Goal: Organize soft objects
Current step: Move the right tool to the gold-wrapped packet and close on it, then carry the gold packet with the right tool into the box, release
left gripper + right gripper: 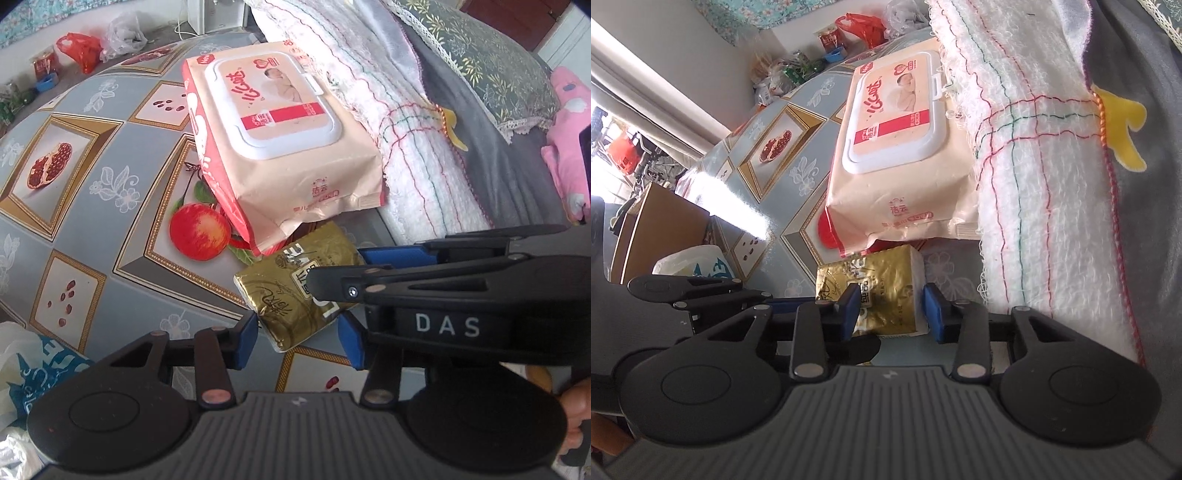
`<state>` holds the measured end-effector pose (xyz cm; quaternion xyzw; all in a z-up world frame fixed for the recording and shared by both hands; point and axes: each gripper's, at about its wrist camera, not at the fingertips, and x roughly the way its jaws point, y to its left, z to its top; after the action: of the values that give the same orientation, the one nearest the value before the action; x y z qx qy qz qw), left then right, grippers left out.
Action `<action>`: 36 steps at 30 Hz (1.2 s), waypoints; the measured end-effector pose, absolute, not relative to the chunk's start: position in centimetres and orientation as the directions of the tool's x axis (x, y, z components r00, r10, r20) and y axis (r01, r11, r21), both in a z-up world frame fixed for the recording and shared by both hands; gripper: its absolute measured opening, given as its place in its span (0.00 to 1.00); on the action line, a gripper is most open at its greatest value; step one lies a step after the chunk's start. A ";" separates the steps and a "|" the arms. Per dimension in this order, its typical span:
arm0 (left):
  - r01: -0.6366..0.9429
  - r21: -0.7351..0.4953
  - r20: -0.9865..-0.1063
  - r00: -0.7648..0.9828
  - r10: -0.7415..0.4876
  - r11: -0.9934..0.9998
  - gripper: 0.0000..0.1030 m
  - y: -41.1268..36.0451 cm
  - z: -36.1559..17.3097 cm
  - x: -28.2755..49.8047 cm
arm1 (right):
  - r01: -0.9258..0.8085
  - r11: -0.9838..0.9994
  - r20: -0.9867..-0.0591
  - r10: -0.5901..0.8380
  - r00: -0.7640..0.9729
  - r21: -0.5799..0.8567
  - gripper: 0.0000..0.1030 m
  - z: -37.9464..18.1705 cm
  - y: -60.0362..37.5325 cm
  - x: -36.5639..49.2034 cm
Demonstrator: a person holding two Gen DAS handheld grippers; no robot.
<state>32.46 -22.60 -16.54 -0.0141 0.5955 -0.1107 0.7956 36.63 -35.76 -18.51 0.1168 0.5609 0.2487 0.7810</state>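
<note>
Both tools are seen lowest in their own views, closing in on one small gold tissue pack [295, 295]. Taken by size from that pack outward: a folded white towel [417, 147] with coloured stitching is laid just beyond it to the right, and a pink wet-wipe pack [280, 144] with a white flip lid is propped directly behind it, one end apparently resting on the gold pack's far edge. All are carried on a bench [92, 206] covered by a fruit-print cloth. The gold pack lies flat, its long axis running diagonally away from the left tool [301, 341], its near corner pointing between that tool's blue pads, which stand at middling width and apart from the wrapper. The right tool [892, 310] is set narrowly astride the pack's short width; whether its pads press cannot be told. Two grips are judged intended to free it from under the wipes.
</note>
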 end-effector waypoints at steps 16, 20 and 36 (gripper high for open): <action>0.195 -0.174 -0.904 0.358 -0.235 0.965 0.47 -20.3 -9.7 27.9 | -0.239 0.842 -0.783 0.538 0.313 0.483 0.34 -10.9 -35.3 32.3; 0.186 -0.170 -0.887 0.400 -0.232 0.968 0.47 -18.3 -6.5 24.8 | -0.256 0.830 -0.764 0.557 0.326 0.496 0.34 -7.6 -33.3 29.4; -0.129 -0.178 -0.886 0.453 -0.101 0.976 0.48 2.1 1.6 9.9 | -0.412 0.668 -0.694 0.712 0.110 0.620 0.34 0.1 -11.5 19.2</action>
<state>9.90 2.12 1.55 -0.1102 0.5228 0.0082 0.8452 19.25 -11.48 0.09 0.1374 0.5459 0.3836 0.7321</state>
